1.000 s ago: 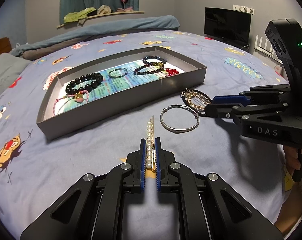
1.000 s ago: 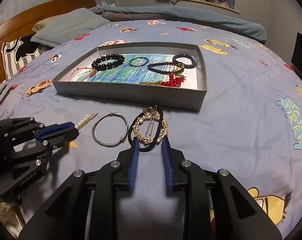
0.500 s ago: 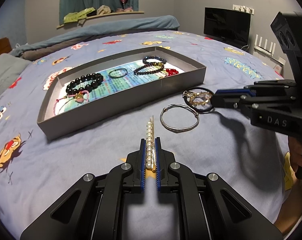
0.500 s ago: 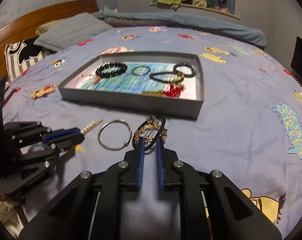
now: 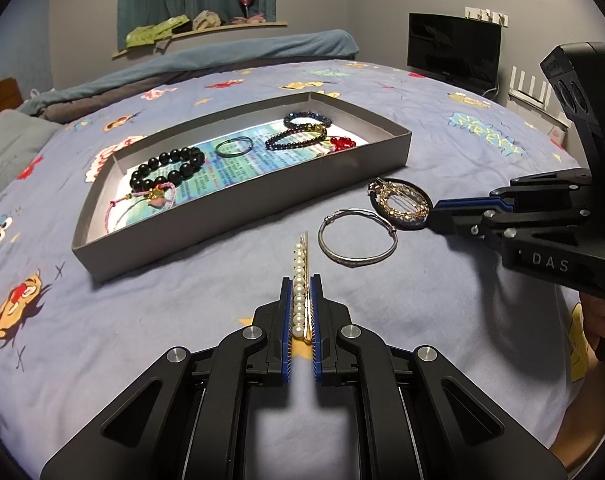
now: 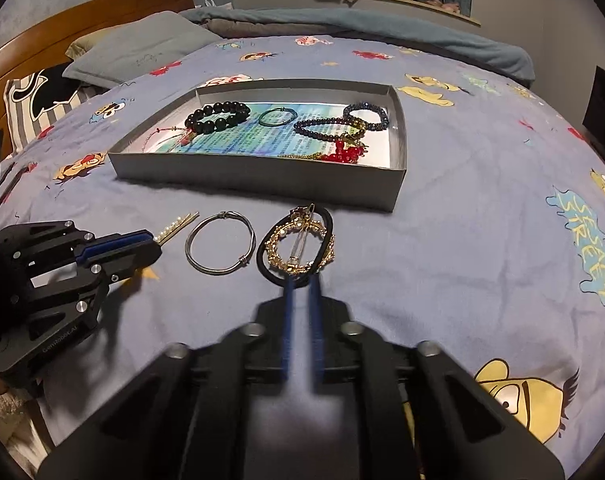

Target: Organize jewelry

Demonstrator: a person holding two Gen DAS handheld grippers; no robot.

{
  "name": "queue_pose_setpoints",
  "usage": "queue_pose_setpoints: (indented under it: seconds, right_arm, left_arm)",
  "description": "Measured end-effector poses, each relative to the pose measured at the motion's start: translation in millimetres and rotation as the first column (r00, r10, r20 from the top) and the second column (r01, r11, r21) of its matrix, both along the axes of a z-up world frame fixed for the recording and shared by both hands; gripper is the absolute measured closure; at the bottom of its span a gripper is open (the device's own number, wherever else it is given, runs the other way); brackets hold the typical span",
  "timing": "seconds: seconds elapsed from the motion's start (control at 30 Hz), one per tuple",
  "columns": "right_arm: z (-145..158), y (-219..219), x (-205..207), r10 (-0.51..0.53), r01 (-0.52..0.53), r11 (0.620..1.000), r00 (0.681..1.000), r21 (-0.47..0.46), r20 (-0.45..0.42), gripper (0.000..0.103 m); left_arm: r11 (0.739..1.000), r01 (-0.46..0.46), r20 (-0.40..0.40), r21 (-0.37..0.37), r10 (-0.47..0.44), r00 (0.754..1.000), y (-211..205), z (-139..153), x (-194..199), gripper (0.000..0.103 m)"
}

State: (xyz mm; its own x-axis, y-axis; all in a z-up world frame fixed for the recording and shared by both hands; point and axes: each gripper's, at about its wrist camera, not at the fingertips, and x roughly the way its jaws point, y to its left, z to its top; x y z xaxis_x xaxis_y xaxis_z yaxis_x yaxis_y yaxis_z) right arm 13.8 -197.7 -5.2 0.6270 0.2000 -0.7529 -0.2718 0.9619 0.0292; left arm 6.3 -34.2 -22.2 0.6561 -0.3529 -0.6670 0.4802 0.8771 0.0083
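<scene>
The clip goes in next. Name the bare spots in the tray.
Bare floor of the tray lies in front of the green ring, between the pink cord and red beads. The right end is crowded with dark bracelets; black beads fill the left rear.

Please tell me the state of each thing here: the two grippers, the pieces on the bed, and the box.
Left hand-held gripper: shut on pearl hair clip.
Right hand-held gripper: shut on black hair tie.
Gold round hair clip: lying inside the hair tie loop.
Silver bangle: flat on the bedsheet, untouched.
Grey box: open, holding bracelets.
</scene>
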Motion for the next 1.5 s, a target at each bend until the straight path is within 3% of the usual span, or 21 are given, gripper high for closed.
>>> queue_pose_setpoints:
  seconds: [0.63,0.83,1.03,1.23,1.5]
  right_arm:
    - [14.2,-8.1,17.3,-0.072,0.068,0.997,0.993,0.040,0.089,0.101]
    - [9.1,-8.2,33.7,-0.083,0.079,0.995,0.995,0.062,0.057,0.088]
    - [4.8,-12.3,37.9,-0.087,0.084,0.992,0.996,0.095,0.025,0.088]
    - [11.6,-13.4,32.9,-0.082,0.076,0.992,0.995,0.099,0.055,0.103]
    - [10.7,-13.9,33.2,-0.084,0.079,0.993,0.995,0.089,0.054,0.101]
  left_arm:
    - [1.000,-0.001,0.002,0.003,0.001,1.000,0.5,-0.6,-0.3,0.094]
    - [1.000,0.003,0.000,0.005,-0.003,1.000,0.8,-1.6,-0.3,0.094]
    - [1.000,0.007,-0.004,0.003,-0.007,1.000,2.1,-2.4,-0.1,0.094]
    - [1.000,0.006,-0.004,0.004,-0.006,1.000,2.2,-2.3,-0.1,0.094]
    - [1.000,0.006,-0.004,0.008,-0.006,1.000,2.0,-2.0,-0.8,0.094]
